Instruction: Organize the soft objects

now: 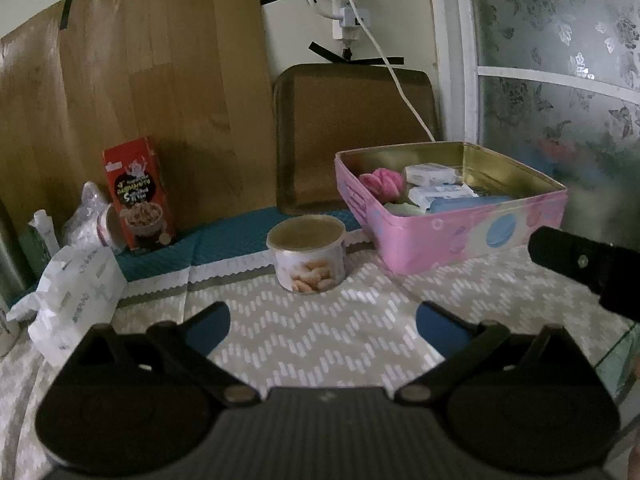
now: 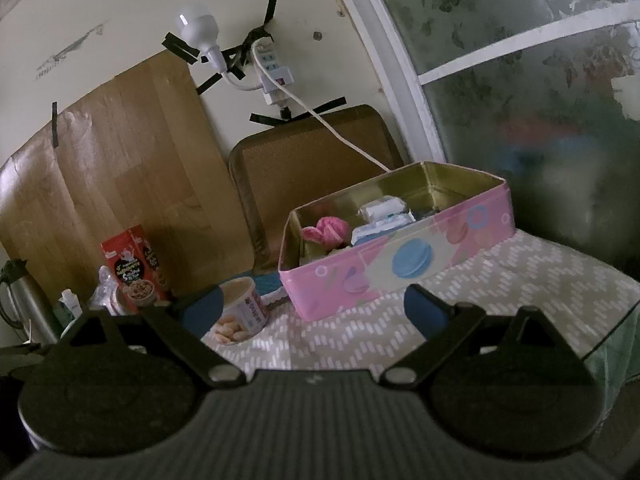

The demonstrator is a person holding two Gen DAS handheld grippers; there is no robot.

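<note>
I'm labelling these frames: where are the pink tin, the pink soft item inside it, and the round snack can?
pink tin (image 1: 460, 236): left wrist view, front wall.
pink soft item (image 1: 380, 182): left wrist view, its middle.
round snack can (image 1: 310, 268): left wrist view, printed side.

Black hand-held gripper (image 1: 323, 326) linkages, blue pads (image 1: 208, 326), silver pivot screws.

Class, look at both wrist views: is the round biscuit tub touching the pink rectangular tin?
Apart. In the left wrist view, the round biscuit tub stands left of the pink rectangular tin, with a strip of patterned tablecloth plainly visible between them.
</note>
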